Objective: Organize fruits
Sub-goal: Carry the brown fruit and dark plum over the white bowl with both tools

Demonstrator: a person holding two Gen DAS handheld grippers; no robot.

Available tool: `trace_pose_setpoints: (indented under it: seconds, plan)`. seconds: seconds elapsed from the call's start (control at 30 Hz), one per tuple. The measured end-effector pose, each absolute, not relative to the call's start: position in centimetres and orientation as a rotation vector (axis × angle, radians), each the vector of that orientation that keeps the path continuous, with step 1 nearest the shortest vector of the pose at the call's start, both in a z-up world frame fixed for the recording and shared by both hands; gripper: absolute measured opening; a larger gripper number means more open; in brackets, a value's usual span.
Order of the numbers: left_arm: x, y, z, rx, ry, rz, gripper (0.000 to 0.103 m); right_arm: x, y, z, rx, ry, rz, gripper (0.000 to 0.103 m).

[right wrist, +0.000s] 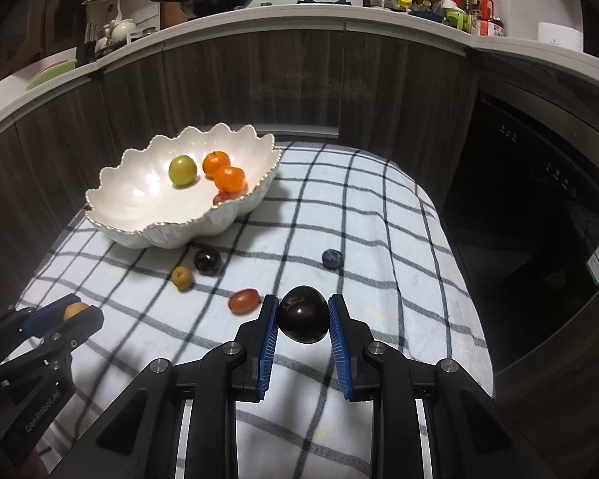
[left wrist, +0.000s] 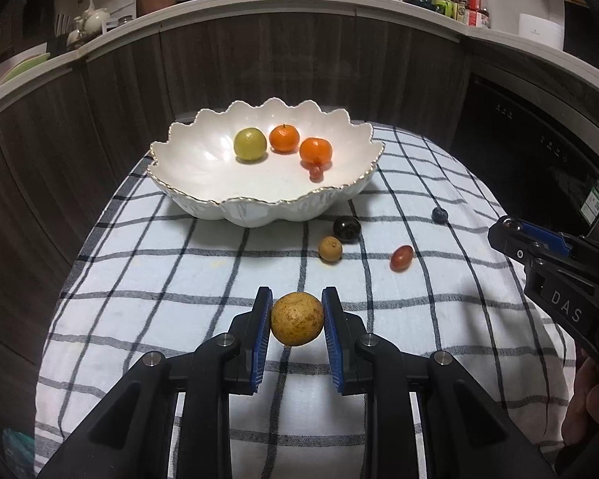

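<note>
My left gripper [left wrist: 296,311] is shut on a round tan fruit [left wrist: 296,318] and holds it above the checked cloth [left wrist: 179,279]. My right gripper [right wrist: 303,311] is shut on a dark plum [right wrist: 302,313] above the cloth. A white scalloped bowl [left wrist: 203,183] stands at the back of the cloth and holds a green fruit [left wrist: 250,144], two oranges [left wrist: 284,138] and a small red fruit [left wrist: 316,173]. On the cloth lie a dark grape [left wrist: 346,228], a small tan fruit [left wrist: 330,248], a red grape [left wrist: 401,258] and a blueberry [left wrist: 439,214].
The cloth covers a small table in front of dark wood cabinets [left wrist: 299,64]. A dark appliance door [right wrist: 539,239] stands to the right. A counter above carries a pan [right wrist: 219,0], jars and bottles. The right gripper shows at the right edge of the left wrist view [left wrist: 503,225].
</note>
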State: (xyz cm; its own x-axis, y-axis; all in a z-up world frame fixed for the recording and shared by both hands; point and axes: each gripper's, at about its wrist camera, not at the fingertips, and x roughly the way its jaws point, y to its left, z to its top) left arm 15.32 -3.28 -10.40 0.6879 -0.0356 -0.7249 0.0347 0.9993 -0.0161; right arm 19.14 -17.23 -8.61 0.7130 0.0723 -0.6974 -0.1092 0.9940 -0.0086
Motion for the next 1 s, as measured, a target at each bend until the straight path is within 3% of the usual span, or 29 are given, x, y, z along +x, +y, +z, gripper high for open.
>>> trace_pose_setpoints:
  seconds: [1.0]
  plan:
    - [20.4, 2.0, -7.0, -0.058, 0.764, 0.023, 0.026, 23.5, -12.0, -4.7, -0.081, 0.723, 0.157, 0.027]
